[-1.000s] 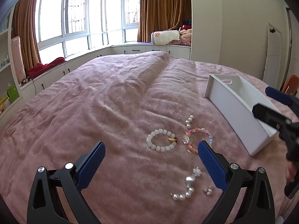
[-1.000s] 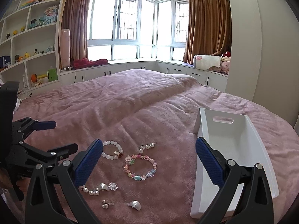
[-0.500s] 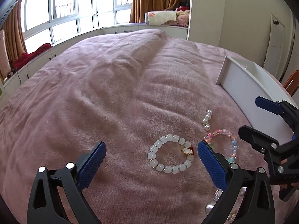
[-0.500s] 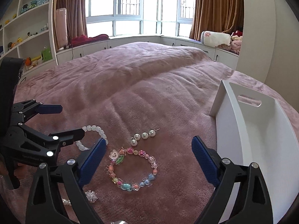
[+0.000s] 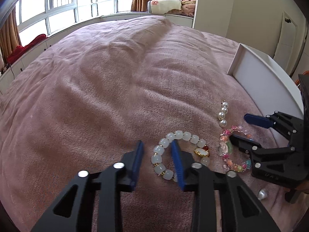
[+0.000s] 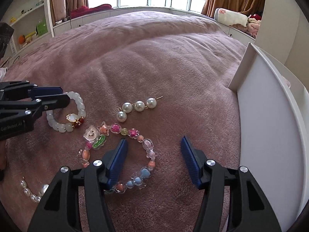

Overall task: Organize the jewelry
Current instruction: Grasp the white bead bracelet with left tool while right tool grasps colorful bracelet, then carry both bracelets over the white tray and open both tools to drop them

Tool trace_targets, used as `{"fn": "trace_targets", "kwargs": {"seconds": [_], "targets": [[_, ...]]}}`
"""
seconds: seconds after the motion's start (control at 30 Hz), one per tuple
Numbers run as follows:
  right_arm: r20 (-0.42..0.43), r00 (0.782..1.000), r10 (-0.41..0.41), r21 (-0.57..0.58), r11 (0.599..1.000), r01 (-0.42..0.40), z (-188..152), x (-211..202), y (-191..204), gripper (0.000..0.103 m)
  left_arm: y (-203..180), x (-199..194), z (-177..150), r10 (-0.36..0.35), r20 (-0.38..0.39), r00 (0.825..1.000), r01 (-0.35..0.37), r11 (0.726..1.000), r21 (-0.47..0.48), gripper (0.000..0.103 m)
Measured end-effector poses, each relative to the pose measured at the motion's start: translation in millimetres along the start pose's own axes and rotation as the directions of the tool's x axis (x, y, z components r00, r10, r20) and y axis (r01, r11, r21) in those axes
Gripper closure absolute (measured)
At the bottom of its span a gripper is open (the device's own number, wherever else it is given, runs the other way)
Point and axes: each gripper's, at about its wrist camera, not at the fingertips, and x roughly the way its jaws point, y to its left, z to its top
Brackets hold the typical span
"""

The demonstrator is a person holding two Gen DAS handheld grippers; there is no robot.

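Observation:
A white bead bracelet (image 5: 181, 137) with a gold and red charm lies on the pink blanket. My left gripper (image 5: 156, 145) straddles its left side, one finger inside the ring. Its jaws are closing, with a gap still showing beside the beads. A colourful bead bracelet (image 6: 115, 129) lies to the right of it. My right gripper (image 6: 154, 140) straddles that ring's right side, its left finger inside. Those jaws are closing too, and the pads are off the beads. Each gripper also shows in the other's view: the right gripper (image 5: 238, 127) and the left gripper (image 6: 64, 95).
A pearl earring (image 6: 138, 106) lies just beyond the bracelets. A white tray (image 6: 270, 116) stands at the right, its side wall close to my right gripper. More pearl pieces (image 6: 30, 191) lie near the front left. Shelves, windows and curtains ring the bed.
Both grippers came down close to the blanket and narrowed. The left one now straddles the white bracelet, and the right one straddles the colourful bracelet.

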Motion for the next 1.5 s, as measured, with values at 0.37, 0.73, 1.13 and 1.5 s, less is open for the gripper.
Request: {"fn": "trace_targets", "kwargs": {"seconds": [0.37,0.73,1.13,1.5], "targets": [[-0.001,0.998,0.068,0.027,0.997,-0.068,5.7,2.2,12.0,0.092,-6.5,-1.7,-1.9,-0.030,0.012,0.999,0.030,0.999,-0.014,0.088],[0.132,0.974,0.184,0.088,0.977,-0.197,30.0,-63.0,14.1,0.092,-28.5,-53.2,22.0,-0.072,0.111,0.991,0.078,0.996,-0.052,0.088],[0.295,0.944,0.149,0.107,0.976,-0.188,48.1,-166.4,-32.3,0.092,-102.0,-133.0,68.2,-0.144,0.244,0.959,0.136,0.989,0.049,0.088],[0.360,0.933,0.025,0.171,0.981,-0.092,38.3,-229.3,-112.6,0.092,-190.6,-153.0,106.5,-0.233,0.254,0.939,0.202,0.969,0.140,0.088]]}}
